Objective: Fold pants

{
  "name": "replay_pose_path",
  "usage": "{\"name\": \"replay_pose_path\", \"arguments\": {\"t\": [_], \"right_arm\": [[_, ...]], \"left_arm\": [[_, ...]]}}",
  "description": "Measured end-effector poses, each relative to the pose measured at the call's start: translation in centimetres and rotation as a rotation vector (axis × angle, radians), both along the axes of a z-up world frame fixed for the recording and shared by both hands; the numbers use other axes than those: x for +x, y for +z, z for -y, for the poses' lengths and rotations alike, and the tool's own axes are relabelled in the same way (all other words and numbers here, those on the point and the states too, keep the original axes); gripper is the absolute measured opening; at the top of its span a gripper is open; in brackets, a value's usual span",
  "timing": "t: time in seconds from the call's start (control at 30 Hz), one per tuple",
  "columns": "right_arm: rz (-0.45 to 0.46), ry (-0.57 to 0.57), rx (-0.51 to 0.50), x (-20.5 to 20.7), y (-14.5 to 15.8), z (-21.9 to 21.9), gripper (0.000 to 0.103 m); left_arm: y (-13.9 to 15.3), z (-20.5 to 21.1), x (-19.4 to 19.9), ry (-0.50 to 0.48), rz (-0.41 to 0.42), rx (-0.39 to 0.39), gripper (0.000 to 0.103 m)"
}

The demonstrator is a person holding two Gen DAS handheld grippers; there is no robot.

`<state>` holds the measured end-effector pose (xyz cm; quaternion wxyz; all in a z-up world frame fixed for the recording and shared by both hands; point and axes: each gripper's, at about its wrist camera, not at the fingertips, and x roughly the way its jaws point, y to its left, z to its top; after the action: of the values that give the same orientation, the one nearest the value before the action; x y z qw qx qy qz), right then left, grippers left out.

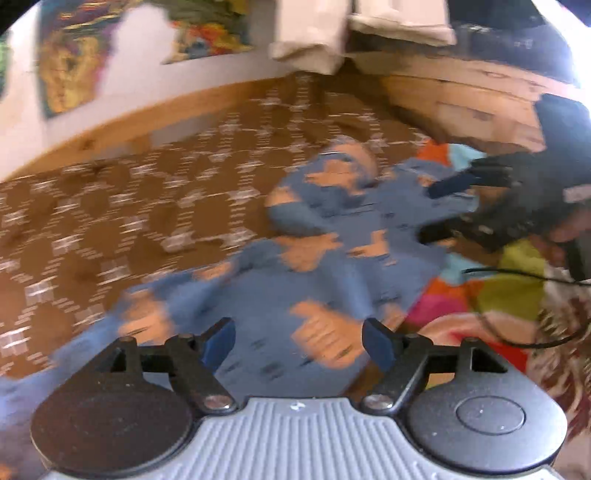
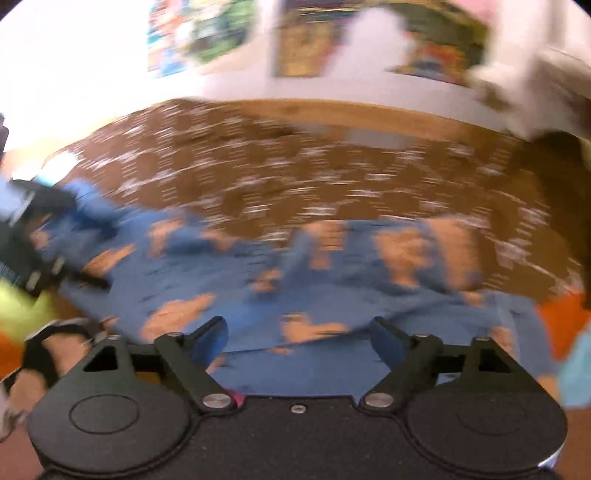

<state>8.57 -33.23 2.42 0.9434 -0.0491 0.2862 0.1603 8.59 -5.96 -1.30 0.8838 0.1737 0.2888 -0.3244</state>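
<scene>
Blue pants with orange patches (image 1: 332, 254) lie rumpled on a brown patterned bedspread (image 1: 110, 206); they also show in the right wrist view (image 2: 332, 280). My left gripper (image 1: 298, 343) is open and empty just above the near part of the pants. My right gripper (image 2: 298, 341) is open and empty over the pants' near edge. It also shows in the left wrist view (image 1: 439, 210), open, over the far right part of the pants. The left gripper shows in the right wrist view (image 2: 81, 254) at the pants' left end. Both views are motion-blurred.
A multicoloured blanket (image 1: 491, 295) lies under the pants' right side. A wooden bed frame (image 1: 461, 99) runs behind, with a white wall and posters (image 1: 70, 70). A black cable (image 1: 517, 280) hangs by the right gripper. Pale pillows (image 1: 310, 33) sit at the back.
</scene>
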Motion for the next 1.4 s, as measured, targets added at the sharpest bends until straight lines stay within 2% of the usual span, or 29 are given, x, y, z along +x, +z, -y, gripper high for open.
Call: {"name": "replay_pose_path", "arguments": {"t": [0.07, 0.17, 0.2, 0.3, 0.43, 0.57, 0.63, 0.7, 0.73, 0.77, 0.9, 0.97, 1.03, 1.13, 1.27, 1.37, 1.4], "right_arm": [[-0.022, -0.051, 0.061, 0.7, -0.2, 1.7, 0.088], [-0.054, -0.110, 0.164, 1.7, -0.6, 3.6, 0.097], [-0.052, -0.113, 0.182, 2.0, -0.7, 3.9, 0.101], [-0.055, -0.088, 0.211, 2.6, -0.8, 4.6, 0.102], [-0.097, -0.096, 0.308, 3.9, -0.8, 6.2, 0.102], [-0.125, -0.105, 0.432, 6.5, 0.1, 8.7, 0.102], [-0.137, -0.089, 0.454, 8.2, 0.7, 9.2, 0.102], [-0.155, -0.099, 0.463, 9.9, 1.2, 9.4, 0.094], [-0.171, -0.117, 0.459, 10.7, 1.3, 9.4, 0.090], [-0.198, -0.146, 0.443, 11.7, 1.2, 9.4, 0.087], [-0.325, -0.251, 0.323, 14.4, 0.5, 9.3, 0.066], [-0.347, -0.278, 0.302, 14.7, 0.1, 9.5, 0.058], [-0.350, -0.278, 0.321, 15.1, 0.0, 9.8, 0.058], [-0.363, -0.312, 0.398, 15.8, -0.5, 10.4, 0.059], [-0.349, -0.371, 0.455, 16.1, -1.0, 10.6, 0.058], [-0.339, -0.417, 0.448, 16.3, -1.1, 10.1, 0.048], [-0.338, -0.429, 0.454, 16.3, -1.2, 10.1, 0.038]], "left_arm": [[-0.3, 2.4, 0.2, -0.066, -0.002, -0.014, 0.081], [-0.7, 5.4, 0.2, -0.119, 0.035, -0.021, 0.088], [-0.7, 6.3, 0.1, -0.125, 0.042, -0.020, 0.091], [-1.6, 8.1, 0.8, -0.160, 0.020, 0.008, 0.094], [-3.2, 8.7, 1.6, -0.192, 0.016, 0.071, 0.095], [-3.2, 8.2, 2.1, -0.168, -0.024, 0.009, 0.094], [-2.8, 7.9, 2.4, -0.156, -0.040, -0.037, 0.089], [-2.7, 8.1, 2.7, -0.149, -0.036, -0.042, 0.074], [-2.7, 8.5, 2.8, -0.145, -0.033, -0.036, 0.071], [-2.7, 8.7, 2.9, -0.147, -0.033, -0.029, 0.067], [-3.1, 9.4, 3.0, -0.160, -0.032, 0.003, 0.055], [-3.3, 9.6, 3.1, -0.147, -0.029, 0.025, 0.053], [-3.6, 9.8, 3.0, -0.143, -0.023, 0.053, 0.050], [-3.8, 10.0, 2.6, -0.151, -0.004, 0.097, 0.039], [-4.2, 10.5, 2.4, -0.157, 0.000, 0.130, 0.014], [-4.2, 10.7, 2.6, -0.151, -0.007, 0.125, 0.009], [-4.1, 10.7, 2.6, -0.147, -0.010, 0.121, 0.008]]}}
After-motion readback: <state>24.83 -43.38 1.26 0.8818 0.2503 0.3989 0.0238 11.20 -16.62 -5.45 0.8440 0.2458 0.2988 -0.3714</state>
